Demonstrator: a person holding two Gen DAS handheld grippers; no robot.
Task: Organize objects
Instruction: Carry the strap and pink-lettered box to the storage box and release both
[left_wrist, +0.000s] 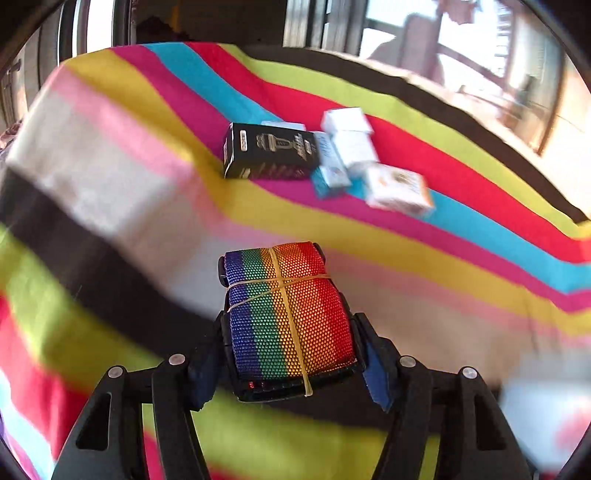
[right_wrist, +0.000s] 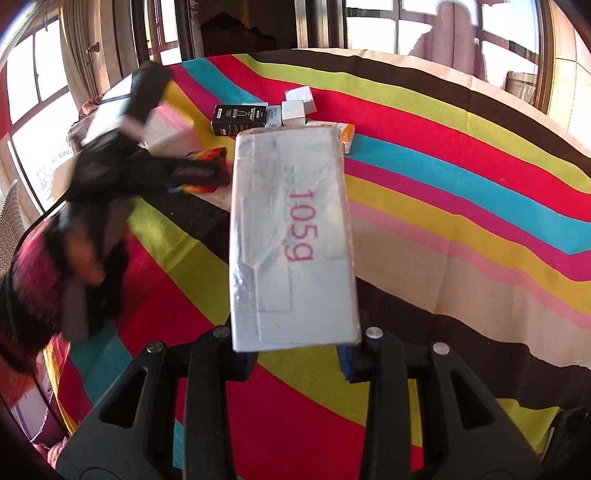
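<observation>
My left gripper (left_wrist: 291, 354) is shut on a rolled rainbow strap (left_wrist: 290, 314) bound with rubber bands, held above the striped cloth (left_wrist: 461, 229). My right gripper (right_wrist: 295, 350) is shut on a grey-white box (right_wrist: 291, 236) printed "105g", held up above the cloth. Ahead lies a cluster of small boxes: a black box (left_wrist: 271, 153), a blue-and-white box (left_wrist: 330, 166), white boxes (left_wrist: 351, 140) and an orange-trimmed white box (left_wrist: 400, 188). In the right wrist view the left gripper (right_wrist: 207, 171) with the strap shows blurred at the left, next to the black box (right_wrist: 239, 119).
The striped cloth (right_wrist: 461, 177) covers the whole table, with a dark band along its far edge (right_wrist: 443, 79). Windows and a chair stand behind the table. A blurred white and red object (left_wrist: 546, 417) lies at lower right in the left wrist view.
</observation>
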